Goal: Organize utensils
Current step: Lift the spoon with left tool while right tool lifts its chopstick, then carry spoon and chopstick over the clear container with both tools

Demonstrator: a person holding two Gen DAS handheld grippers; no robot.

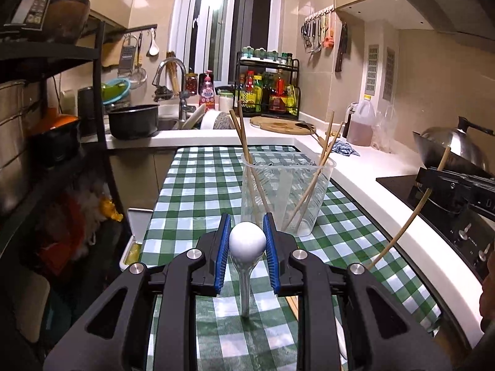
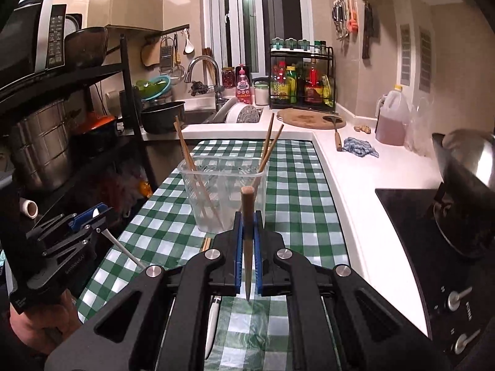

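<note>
A clear plastic container (image 1: pixel 287 191) (image 2: pixel 222 191) stands on the green checked tablecloth (image 1: pixel 198 185) with several wooden chopsticks (image 1: pixel 247 160) leaning inside it. My left gripper (image 1: pixel 247 219) is shut on a white spoon (image 1: pixel 247 239), bowl up between the blue pads and handle hanging down, just in front of the container. My right gripper (image 2: pixel 247 216) is shut on a single upright chopstick (image 2: pixel 247 247), close before the container. The right gripper (image 1: pixel 433 173) shows at the right edge of the left wrist view with its chopstick (image 1: pixel 402 232). The left gripper (image 2: pixel 92 213) appears at the left of the right wrist view.
A white utensil (image 2: pixel 212 327) and a pair of chopsticks (image 2: pixel 206 243) lie on the cloth. A white counter (image 2: pixel 355 167) runs along the right with a cutting board (image 2: pixel 309 117), oil jug (image 2: pixel 391 117), stove and wok (image 2: pixel 464 167). Black shelving (image 2: pixel 62 123) stands left; the sink (image 2: pixel 201 117) is behind.
</note>
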